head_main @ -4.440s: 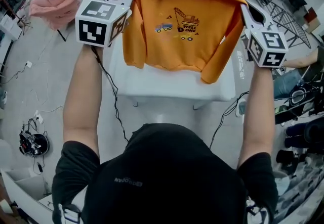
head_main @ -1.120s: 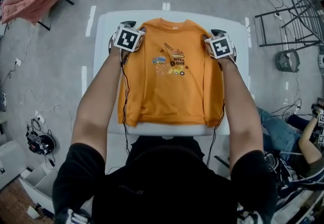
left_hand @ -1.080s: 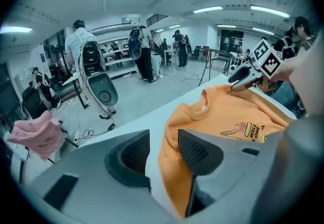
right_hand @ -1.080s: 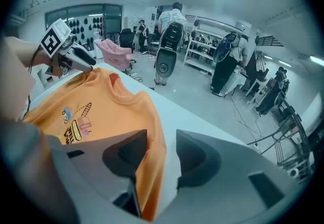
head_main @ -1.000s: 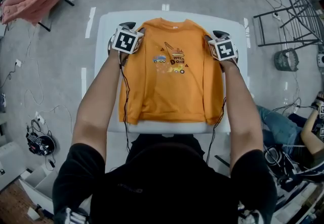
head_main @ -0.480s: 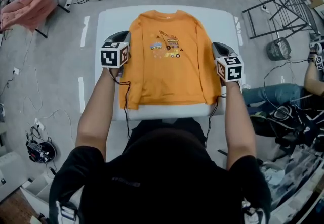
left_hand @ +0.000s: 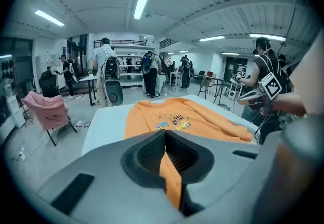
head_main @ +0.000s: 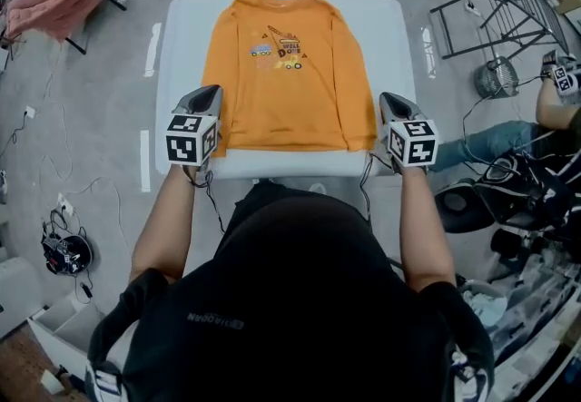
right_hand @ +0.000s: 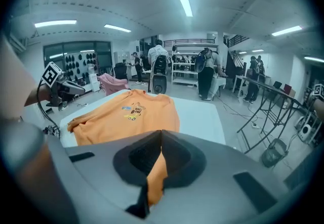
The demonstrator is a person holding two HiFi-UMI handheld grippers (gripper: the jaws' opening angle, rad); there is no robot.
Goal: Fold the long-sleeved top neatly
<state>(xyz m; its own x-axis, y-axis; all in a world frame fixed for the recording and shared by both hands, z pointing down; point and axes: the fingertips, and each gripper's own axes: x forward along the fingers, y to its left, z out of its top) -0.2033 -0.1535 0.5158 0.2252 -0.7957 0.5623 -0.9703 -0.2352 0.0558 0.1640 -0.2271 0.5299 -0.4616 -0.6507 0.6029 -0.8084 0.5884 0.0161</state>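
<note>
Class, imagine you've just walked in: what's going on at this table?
A person stands at a white table with a gripper in each hand. An orange long-sleeved top lies flat on it, print up, sleeves along its sides, not yet folded. The left gripper and right gripper are at the near ends of the two sleeves. Both have just been closing, and each gripper view shows orange fabric pinched between shut jaws.
</note>
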